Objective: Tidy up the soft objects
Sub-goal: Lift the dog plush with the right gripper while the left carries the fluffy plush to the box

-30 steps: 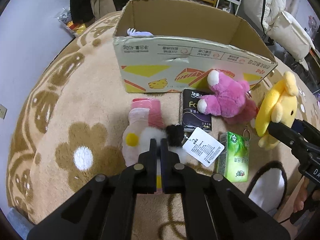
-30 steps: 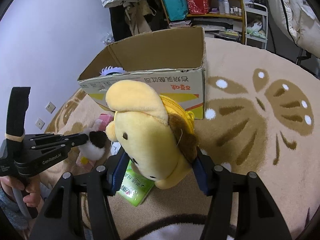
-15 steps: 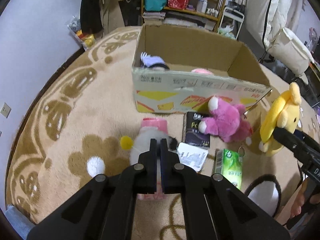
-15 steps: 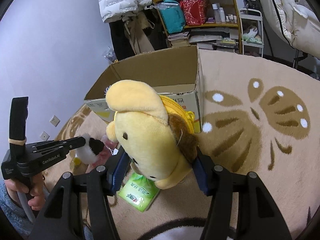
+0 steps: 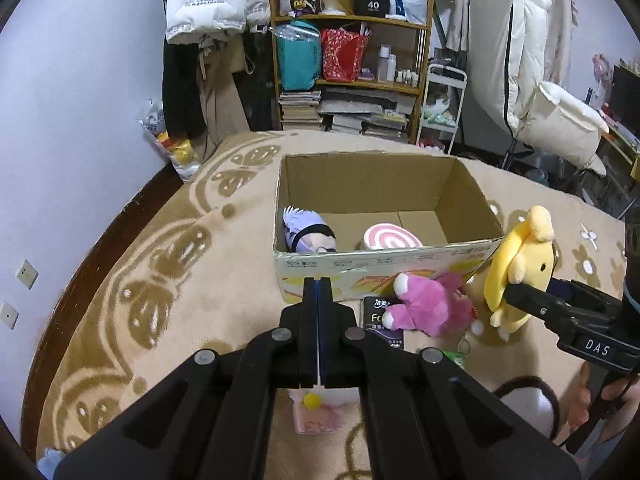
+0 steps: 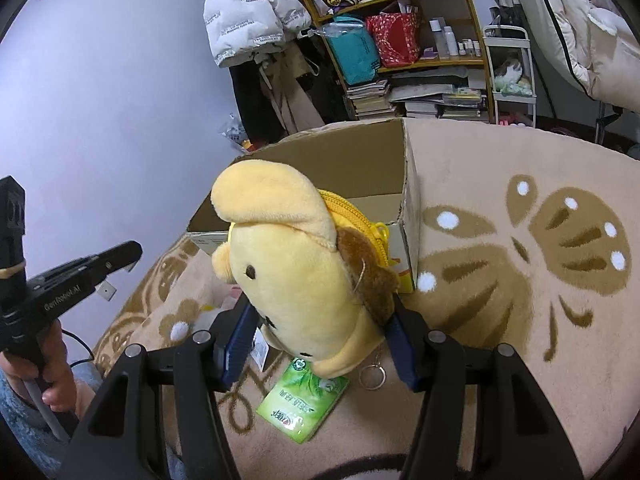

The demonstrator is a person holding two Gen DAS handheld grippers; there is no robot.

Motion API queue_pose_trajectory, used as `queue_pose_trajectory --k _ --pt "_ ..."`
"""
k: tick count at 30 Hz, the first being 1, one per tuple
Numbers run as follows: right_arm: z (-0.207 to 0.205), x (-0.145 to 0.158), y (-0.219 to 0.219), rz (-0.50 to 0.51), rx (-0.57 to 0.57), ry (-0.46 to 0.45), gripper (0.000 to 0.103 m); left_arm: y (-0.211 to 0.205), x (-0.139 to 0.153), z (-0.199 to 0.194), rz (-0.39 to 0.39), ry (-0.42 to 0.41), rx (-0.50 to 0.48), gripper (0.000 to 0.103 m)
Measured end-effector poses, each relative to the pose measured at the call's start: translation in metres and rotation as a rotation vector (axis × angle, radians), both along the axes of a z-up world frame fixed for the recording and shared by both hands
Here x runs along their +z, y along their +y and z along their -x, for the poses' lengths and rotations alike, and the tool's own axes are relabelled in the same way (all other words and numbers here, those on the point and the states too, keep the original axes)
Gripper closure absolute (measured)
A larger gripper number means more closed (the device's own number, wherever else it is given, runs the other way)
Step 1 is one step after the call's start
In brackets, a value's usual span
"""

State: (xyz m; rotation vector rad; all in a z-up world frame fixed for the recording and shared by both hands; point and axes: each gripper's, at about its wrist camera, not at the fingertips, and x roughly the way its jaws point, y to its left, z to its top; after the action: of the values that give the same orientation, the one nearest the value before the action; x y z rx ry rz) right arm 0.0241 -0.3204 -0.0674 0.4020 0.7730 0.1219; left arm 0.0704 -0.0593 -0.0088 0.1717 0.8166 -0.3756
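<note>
**Yellow plush held up beside the box, left tool raised with nothing in it**

From where I stood there were two hand-held grippers. The left gripper (image 5: 319,288) had its fingers pressed flat together with nothing between them. The right gripper (image 6: 316,340) was clamped on one yellow plush (image 6: 296,272), its blue pads pressing the toy's sides, the toy lifted clear of the rug (image 6: 520,184).

One cardboard box (image 5: 384,264) stood open at about twelve o'clock from the left tool, and two soft things lay inside it: a lavender-haired doll (image 5: 306,232) at the near left corner and a pink swirl cushion (image 5: 390,237) just beside it. Outside the box I counted one pink plush (image 5: 428,304) lying against the box's front wall, at about two o'clock from the left fingertips; one dark tissue pack (image 5: 382,320) partly under it; one green tissue pack (image 6: 304,396) flat on the rug below the yellow toy; one key ring (image 6: 372,376) beside that; and one small white plush with a yellow pompom (image 5: 316,398), mostly hidden under the left tool.

A second before, the left fingers had been down at that white plush; now they stood higher and the box's inside showed. The yellow toy stayed clamped throughout.
</note>
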Motion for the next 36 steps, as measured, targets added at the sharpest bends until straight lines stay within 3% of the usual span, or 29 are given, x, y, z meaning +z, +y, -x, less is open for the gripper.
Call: queue_pose_trajectory --k 3,6,13,16,18,20,31,34,36 --pt "-0.003 -0.004 -0.002 -0.007 -0.001 0.016 0.04 0.002 -0.02 -0.01 -0.003 0.099 0.008 0.099" --pt "-0.005 -0.007 -0.004 -0.012 -0.001 0.028 0.04 0.002 -0.036 -0.013 -0.039 0.138 0.022 0.092" --pt "-0.008 -0.013 -0.003 -0.01 0.01 0.039 0.04 -0.002 -0.064 -0.016 -0.055 0.227 0.008 0.086" --pt "-0.008 -0.016 -0.003 -0.015 0.01 0.048 0.04 -0.008 -0.074 -0.015 -0.079 0.245 -0.001 0.07" --pt "-0.009 -0.017 -0.004 -0.017 0.01 0.051 0.04 -0.011 -0.079 -0.014 -0.091 0.258 -0.006 0.048" --pt "-0.01 -0.018 -0.004 -0.018 0.011 0.056 0.04 -0.014 -0.082 -0.012 -0.1 0.266 -0.013 0.037" --pt "-0.014 -0.025 -0.004 -0.027 0.014 0.076 0.04 -0.033 -0.114 -0.02 -0.195 0.336 -0.054 0.04" --pt "-0.014 -0.027 -0.004 -0.026 0.016 0.08 0.04 -0.039 -0.123 -0.018 -0.217 0.352 -0.079 0.051" --pt "-0.015 -0.028 -0.003 -0.025 0.016 0.083 0.04 -0.045 -0.127 -0.014 -0.231 0.357 -0.108 0.067"
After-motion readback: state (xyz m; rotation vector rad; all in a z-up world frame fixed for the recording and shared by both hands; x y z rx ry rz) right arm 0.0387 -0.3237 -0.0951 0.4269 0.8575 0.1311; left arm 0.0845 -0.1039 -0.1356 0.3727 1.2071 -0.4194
